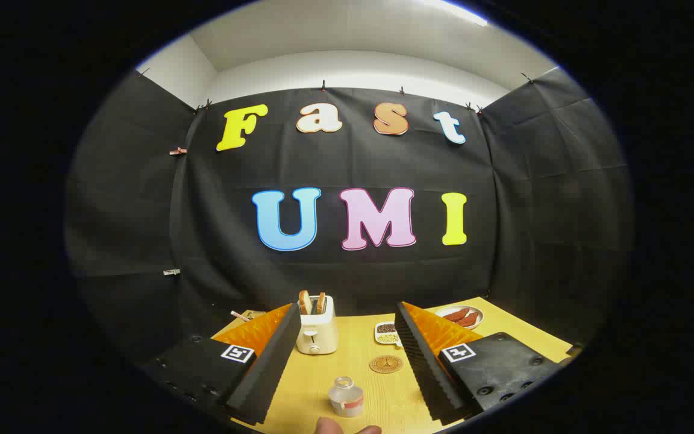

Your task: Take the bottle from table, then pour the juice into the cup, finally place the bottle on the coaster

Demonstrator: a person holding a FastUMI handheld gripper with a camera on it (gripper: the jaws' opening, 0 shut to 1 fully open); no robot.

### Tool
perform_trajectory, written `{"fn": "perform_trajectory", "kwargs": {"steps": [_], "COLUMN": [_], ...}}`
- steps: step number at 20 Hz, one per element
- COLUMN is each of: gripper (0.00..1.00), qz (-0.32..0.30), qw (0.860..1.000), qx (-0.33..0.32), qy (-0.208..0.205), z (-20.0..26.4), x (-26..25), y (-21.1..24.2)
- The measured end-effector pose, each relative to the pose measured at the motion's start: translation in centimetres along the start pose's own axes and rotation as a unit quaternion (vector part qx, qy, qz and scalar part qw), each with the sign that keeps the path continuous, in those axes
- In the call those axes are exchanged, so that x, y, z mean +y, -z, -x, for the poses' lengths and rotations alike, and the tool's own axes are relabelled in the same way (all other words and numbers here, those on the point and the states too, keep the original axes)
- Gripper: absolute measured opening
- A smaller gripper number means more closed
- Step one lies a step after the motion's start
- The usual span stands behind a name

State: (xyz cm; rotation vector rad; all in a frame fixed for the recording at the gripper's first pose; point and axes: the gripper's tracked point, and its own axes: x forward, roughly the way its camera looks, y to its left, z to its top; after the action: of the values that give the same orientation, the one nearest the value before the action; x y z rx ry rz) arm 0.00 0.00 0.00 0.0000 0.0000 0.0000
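A small clear bottle [346, 396] with a red band and no cap stands upright on the wooden table [335, 374], low between the two fingers. My gripper [347, 334] is open wide above the table, with nothing held between its fingers. A round brown coaster [386, 364] lies flat just beyond the bottle, nearer the right finger. Fingertips of a person's hand [338, 427] show at the near table edge, right by the bottle. I see no cup.
A cream toaster [317, 330] with two bread slices stands beyond the fingers at the back. A small white dish [387, 333] of grains sits right of it. A plate of sausages [460, 316] rests at the back right.
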Motion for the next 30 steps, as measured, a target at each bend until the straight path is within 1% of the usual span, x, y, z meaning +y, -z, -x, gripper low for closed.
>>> {"fn": "perform_trajectory", "kwargs": {"steps": [3,6,14,19,23,26,30], "gripper": [0.96,0.97,0.97,0.97,0.97,0.96,0.97], "qz": [0.003,0.011,0.004,0.004,0.004,0.002,0.036], "qw": [1.0,1.0,0.999,1.0,1.0,0.999,0.997], "qx": [0.01,0.016,0.012,-0.002,-0.001,0.033,0.065], "qy": [-0.012,-0.016,-0.029,-0.021,-0.01,0.011,0.014], "z": [0.1,0.4,1.4,1.8,2.0,1.8,1.0], "x": [0.7,0.8,1.8,1.2,0.6,-0.2,0.2], "y": [0.5,0.8,1.1,2.1,6.4,11.8,17.2]}}
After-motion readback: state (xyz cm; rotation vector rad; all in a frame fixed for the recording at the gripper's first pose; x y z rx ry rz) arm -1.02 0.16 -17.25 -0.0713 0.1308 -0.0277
